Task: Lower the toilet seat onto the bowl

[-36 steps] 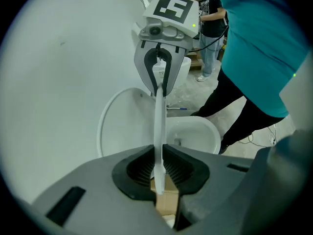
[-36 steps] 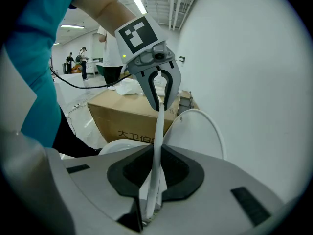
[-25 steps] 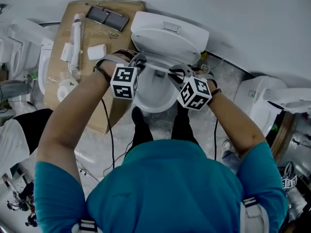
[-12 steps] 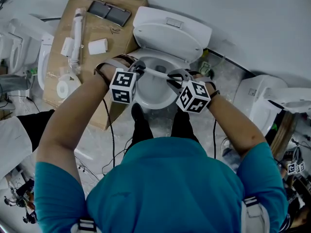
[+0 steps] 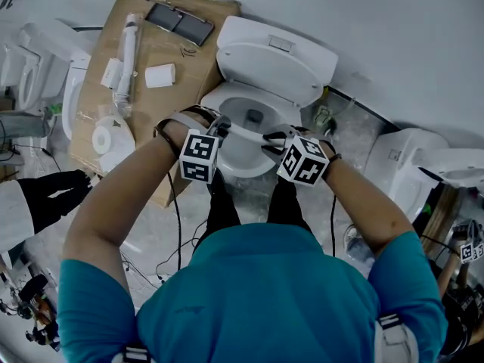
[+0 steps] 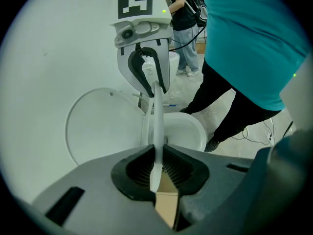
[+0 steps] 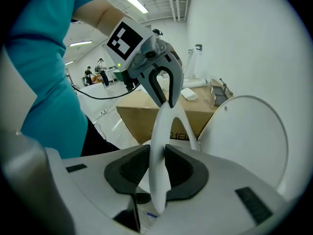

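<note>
While the person (image 5: 257,293) in a teal shirt stands right in front of the bowl (image 5: 214,100), the grey floor (image 5: 355,127) around it lies strewn with black cables (image 5: 175,225). A brown box (image 5: 162,97) sits just left of the bowl as the head view shows it. Another toilet (image 5: 72,100) stands beyond the box on the bowl's left, and a third toilet (image 5: 412,165) stands well apart on its right. Behind the bowl the lid (image 5: 276,63) leans upright.

The seat (image 5: 246,132) hangs tilted over the bowl's front half, its front edge lifted off the rim and carried between the two pairs of tongs. The left tongs (image 6: 157,168) are clenched on that front edge toward the bowl's left side, and the thin white edge runs straight between the pads. The right tongs (image 7: 159,173) grasp the same edge toward the bowl's right. Their jaws have just been opening, and the seat fills the gap between them with both pads against it. Both pairs of tongs point steeply down at the bowl, each with its marker cube (image 5: 199,156) turned toward the person.

On the box, well away from the bowl, lie a white tube (image 5: 125,51), two dark panels (image 5: 181,23), a small white carton (image 5: 159,75) and a white roll (image 5: 106,138).
</note>
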A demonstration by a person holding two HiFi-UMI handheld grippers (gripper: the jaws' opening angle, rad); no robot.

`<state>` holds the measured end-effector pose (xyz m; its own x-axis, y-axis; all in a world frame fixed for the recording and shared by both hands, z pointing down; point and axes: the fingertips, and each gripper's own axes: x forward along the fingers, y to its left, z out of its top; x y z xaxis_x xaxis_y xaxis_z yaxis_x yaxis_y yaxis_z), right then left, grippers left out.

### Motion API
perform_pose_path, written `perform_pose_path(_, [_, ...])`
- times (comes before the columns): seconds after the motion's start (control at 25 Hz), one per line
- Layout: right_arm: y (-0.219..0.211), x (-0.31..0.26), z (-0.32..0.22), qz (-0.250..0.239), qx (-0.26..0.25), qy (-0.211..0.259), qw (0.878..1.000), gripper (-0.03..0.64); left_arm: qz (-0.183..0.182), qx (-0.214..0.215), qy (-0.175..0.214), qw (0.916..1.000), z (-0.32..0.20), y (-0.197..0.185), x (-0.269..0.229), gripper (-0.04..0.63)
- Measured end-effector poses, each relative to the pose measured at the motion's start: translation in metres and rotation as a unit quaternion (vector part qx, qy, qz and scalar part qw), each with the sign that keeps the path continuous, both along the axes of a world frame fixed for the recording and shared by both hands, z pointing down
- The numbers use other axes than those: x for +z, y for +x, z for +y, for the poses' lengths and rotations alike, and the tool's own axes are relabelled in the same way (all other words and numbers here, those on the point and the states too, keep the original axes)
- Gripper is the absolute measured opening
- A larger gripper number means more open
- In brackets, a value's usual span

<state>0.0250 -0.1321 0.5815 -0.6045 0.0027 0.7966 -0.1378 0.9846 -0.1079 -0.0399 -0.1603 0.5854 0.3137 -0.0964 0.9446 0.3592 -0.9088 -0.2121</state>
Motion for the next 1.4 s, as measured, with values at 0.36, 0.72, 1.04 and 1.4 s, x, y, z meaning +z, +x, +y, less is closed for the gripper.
perform_pose_path(0.36, [-0.01,0.015,0.025,0.004,-0.027,-0.043,0.999,0.117,-0.009,0.001,-0.005,0.9999,0.025,-0.01,0.014,0.054])
perform_pose_path(0.72, [-0.021,0.032,0.048,0.004,-0.046,-0.071,0.996,0.133,-0.017,0.002,-0.015,0.9998,0.049,-0.02,0.03,0.061])
perform_pose_path(1.04, [-0.028,0.048,0.066,0.004,-0.055,-0.089,0.994,0.144,-0.024,0.004,-0.022,0.9995,0.067,-0.027,0.046,0.067])
perform_pose_path(1.4, [-0.036,0.068,0.088,0.007,-0.069,-0.098,0.993,0.151,-0.041,0.014,-0.027,0.9987,0.089,-0.036,0.067,0.077])
